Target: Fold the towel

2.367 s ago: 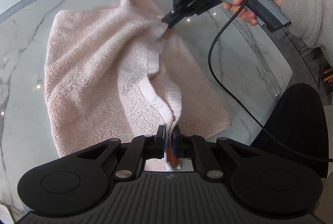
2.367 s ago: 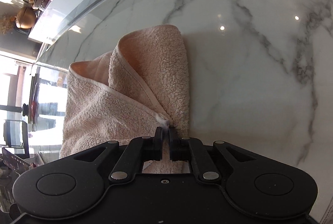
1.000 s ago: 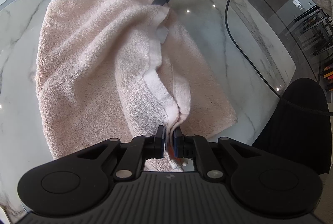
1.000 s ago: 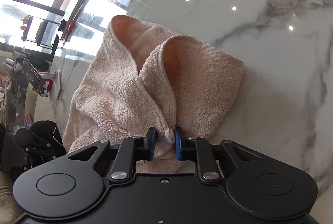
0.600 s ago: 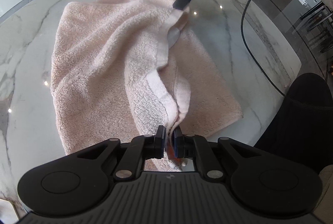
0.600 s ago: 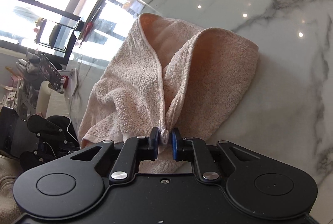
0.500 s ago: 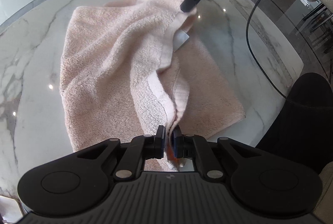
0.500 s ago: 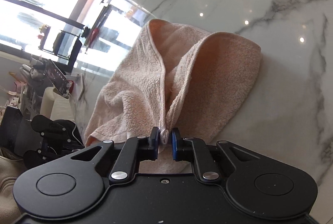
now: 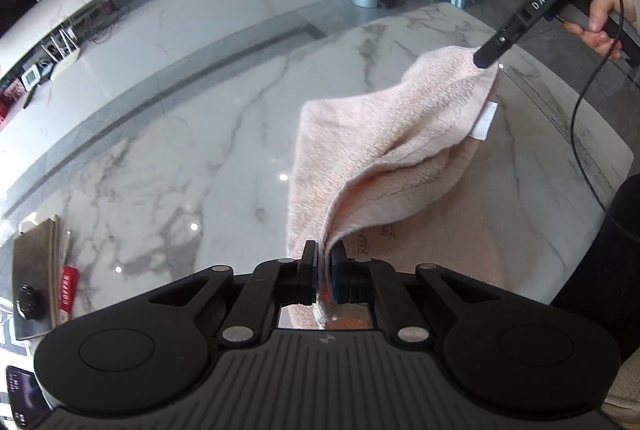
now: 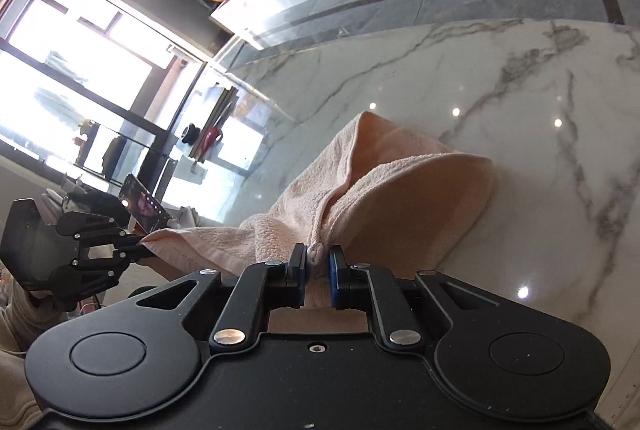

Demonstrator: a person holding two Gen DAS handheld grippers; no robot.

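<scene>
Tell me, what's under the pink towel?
Under the lifted towel you can see the marble table, and a lower towel layer lying flat on it. Whatever is beneath that flat layer is covered.

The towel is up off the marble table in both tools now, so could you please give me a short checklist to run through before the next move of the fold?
1. Left tool pinching a towel corner: ok.
2. Right tool pinching the other lifted corner: ok.
3. Lifted edge taut between the tools: not ok, it sags and bunches.
4. Lower layer lying flat on the marble table: ok near the left tool; far end cannot tell.
5. Cable clear of the towel: ok.
6. White tag tucked inside: not ok, it hangs out.
</scene>
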